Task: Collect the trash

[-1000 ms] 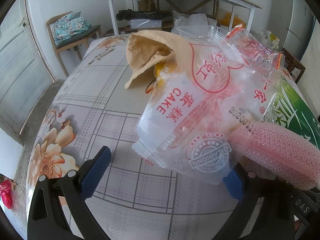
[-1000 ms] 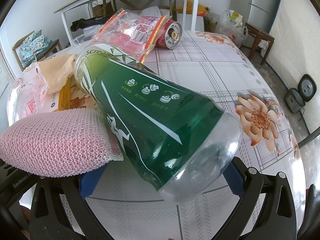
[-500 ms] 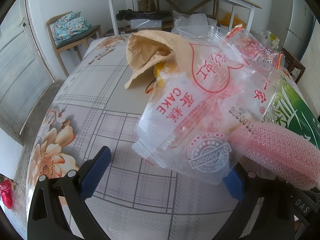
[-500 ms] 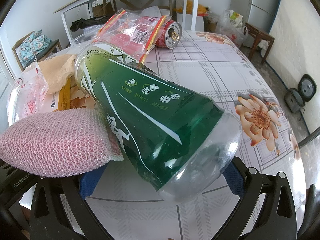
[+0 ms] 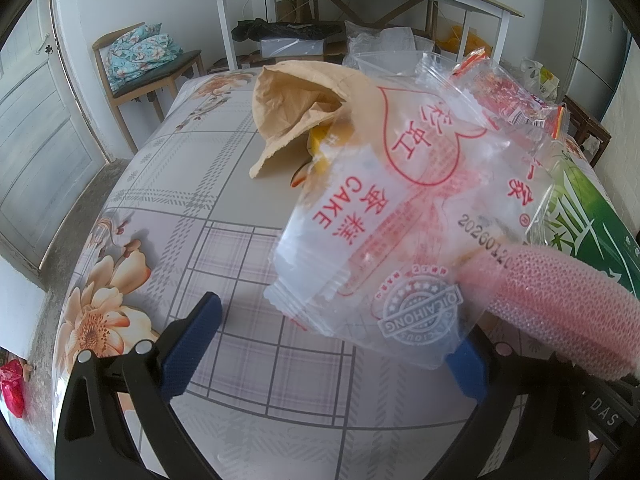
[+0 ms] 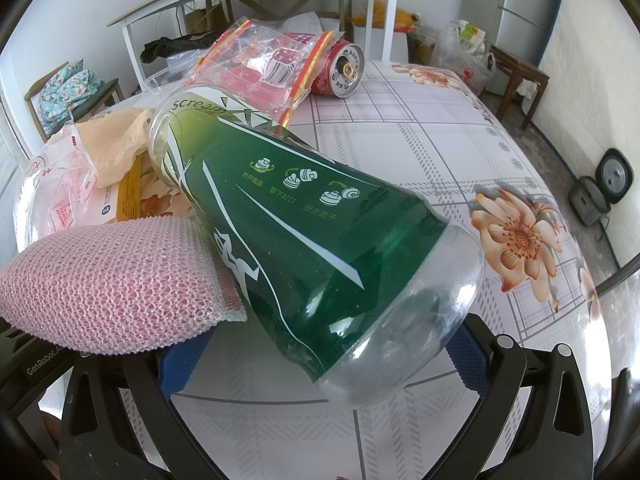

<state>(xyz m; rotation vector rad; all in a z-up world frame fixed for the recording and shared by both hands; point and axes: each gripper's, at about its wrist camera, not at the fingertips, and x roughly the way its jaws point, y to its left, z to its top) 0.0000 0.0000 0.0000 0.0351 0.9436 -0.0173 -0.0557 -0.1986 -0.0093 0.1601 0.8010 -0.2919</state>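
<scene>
Left tongs [image 5: 332,344] gape wide beneath a clear cake wrapper [image 5: 400,216]; right tongs [image 6: 320,344] gape wide around a green bottle [image 6: 304,216] on the desk [image 6: 420,140].

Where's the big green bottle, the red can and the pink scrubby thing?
green bottle [image 6: 304,236]: right wrist view, on the middle of its green label.
red can [image 6: 347,70]: right wrist view, on its silver top by the pull tab.
pink mesh scrubber [image 6: 108,280]: right wrist view, on the middle of its netted face.
</scene>
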